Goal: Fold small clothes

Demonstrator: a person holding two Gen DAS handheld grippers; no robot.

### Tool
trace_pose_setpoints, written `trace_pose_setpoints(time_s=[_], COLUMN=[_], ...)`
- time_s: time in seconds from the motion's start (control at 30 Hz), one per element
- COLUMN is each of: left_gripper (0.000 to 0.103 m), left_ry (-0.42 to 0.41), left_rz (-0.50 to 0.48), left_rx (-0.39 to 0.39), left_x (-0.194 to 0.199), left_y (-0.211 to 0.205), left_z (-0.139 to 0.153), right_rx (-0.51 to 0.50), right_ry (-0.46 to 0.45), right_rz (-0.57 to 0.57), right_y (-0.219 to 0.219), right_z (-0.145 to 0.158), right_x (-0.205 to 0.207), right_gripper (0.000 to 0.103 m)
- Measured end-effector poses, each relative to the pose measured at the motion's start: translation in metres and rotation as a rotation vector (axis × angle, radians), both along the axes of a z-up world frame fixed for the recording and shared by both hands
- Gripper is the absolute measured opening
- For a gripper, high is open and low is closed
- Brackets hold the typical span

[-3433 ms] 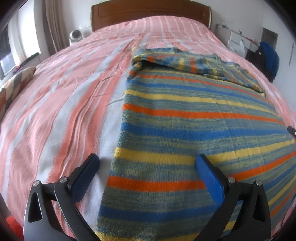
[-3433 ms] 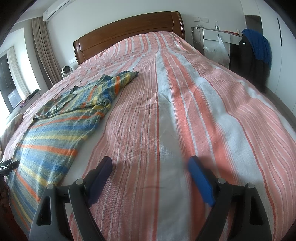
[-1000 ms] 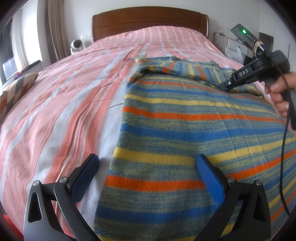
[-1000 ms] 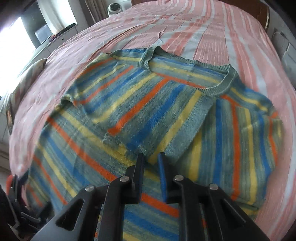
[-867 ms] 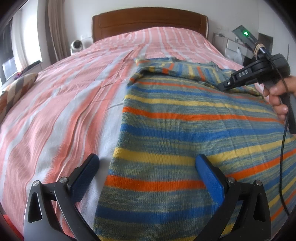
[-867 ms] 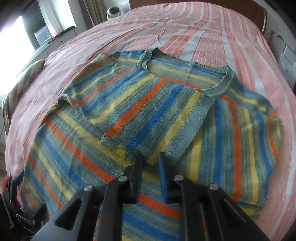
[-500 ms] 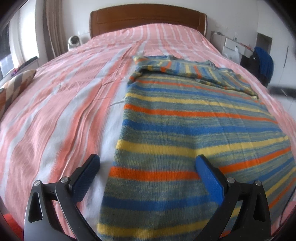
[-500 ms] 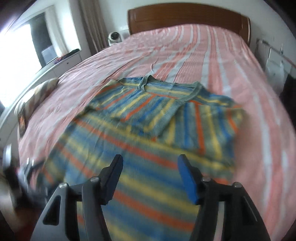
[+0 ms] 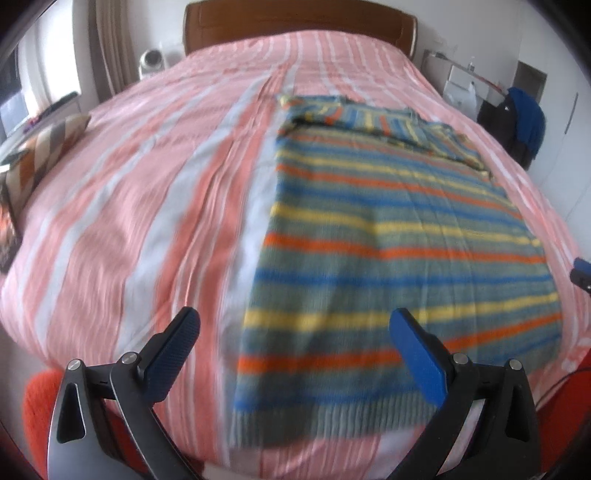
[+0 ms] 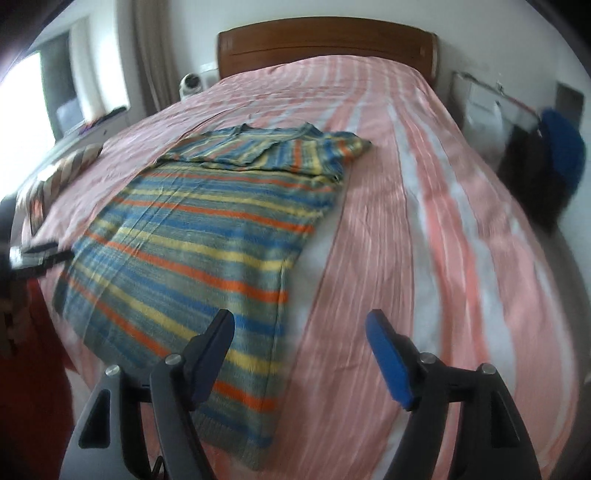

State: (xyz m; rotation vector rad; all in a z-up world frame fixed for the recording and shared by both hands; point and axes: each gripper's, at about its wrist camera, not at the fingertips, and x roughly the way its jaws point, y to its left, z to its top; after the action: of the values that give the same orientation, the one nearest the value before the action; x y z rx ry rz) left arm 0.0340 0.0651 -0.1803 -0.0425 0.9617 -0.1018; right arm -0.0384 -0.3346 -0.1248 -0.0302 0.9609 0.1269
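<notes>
Left wrist view: left gripper [image 9: 293, 338] spread wide, nothing between its blue pads, hovering over the near hem of the striped sweater [image 9: 399, 236]. Sweater lies flat on the bed [image 9: 147, 206], on a pink and white striped cover, hem toward the camera, sleeves folded in across the chest at the far end. Ribbed hem sits close to the foot edge of the bed. Wooden headboard [image 9: 299, 22] at the far end, patterned cushion [image 9: 40, 155] off the left side, blue garment [image 9: 528, 118] hanging at right. A blue pad tip of the right gripper [image 9: 583, 271] peeks in at the right edge, just beside the sweater's side. Frame is motion-blurred

Right wrist view: right gripper [image 10: 299, 328] jaws opening, empty, no cloth between them; left pad over the sweater's near right corner, right pad over bare bed cover. Sweater [image 10: 207, 236] runs diagonally away to the left, neckline toward the headboard [image 10: 325, 44], folded sleeves stacked at the top. Part of the left gripper [image 10: 44, 254] shows at the left edge beside the sweater's hem corner; its jaws are unreadable here. Blue garment [image 10: 565, 151] at right, blurred
</notes>
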Motion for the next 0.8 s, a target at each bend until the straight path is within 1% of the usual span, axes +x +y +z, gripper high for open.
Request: trace_pose_setpoints(time_s=[0.1, 0.17, 0.3, 0.4, 0.5, 0.57, 0.63, 0.67, 0.7, 0.8], left_gripper=[0.102, 0.102, 0.102, 0.102, 0.102, 0.102, 0.102, 0.102, 0.102, 0.102], left_ry=[0.045, 0.054, 0.068, 0.098, 0.12, 0.149, 0.168, 0.176, 0.189, 0.207], left_rz=[0.025, 0.054, 0.095, 0.124, 0.116, 0.107, 0.104, 0.105, 0.106, 0.085], left_rx=[-0.016, -0.038, -0.061, -0.079, -0.105, -0.116, -0.127, -0.134, -0.145, -0.156], left_x=[-0.004, -0.007, -0.01, -0.008, -0.006, -0.006, -0.008, -0.01, -0.011, -0.013], left_y=[0.009, 0.02, 0.037, 0.044, 0.046, 0.048, 0.053, 0.054, 0.055, 0.05], left_z=[-0.005, -0.003, -0.005, -0.012, -0.014, -0.016, -0.018, -0.02, -0.022, -0.024], right_rx=[0.036, 0.065, 0.047, 0.036, 0.053, 0.055, 0.022, 0.004, 0.001, 0.061], right_ry=[0.019, 0.012, -0.014, -0.015, -0.001, 0.012, 0.024, 0.036, 0.068, 0.166], right_rz=[-0.025, -0.025, -0.001, -0.001, -0.016, -0.013, -0.007, -0.002, 0.012, 0.036], right_y=[0.0, 0.002, 0.009, 0.008, 0.004, 0.002, -0.001, -0.002, -0.004, -0.006], right_z=[-0.01, -0.009, -0.005, -0.006, -0.007, -0.002, 0.006, 0.009, 0.01, 0.002], right_x=[0.001, 0.001, -0.005, -0.009, -0.01, -0.01, -0.013, -0.015, -0.018, -0.025], right_gripper=[0.073, 0.073, 0.073, 0.073, 0.073, 0.073, 0.073, 0.073, 0.073, 0.073])
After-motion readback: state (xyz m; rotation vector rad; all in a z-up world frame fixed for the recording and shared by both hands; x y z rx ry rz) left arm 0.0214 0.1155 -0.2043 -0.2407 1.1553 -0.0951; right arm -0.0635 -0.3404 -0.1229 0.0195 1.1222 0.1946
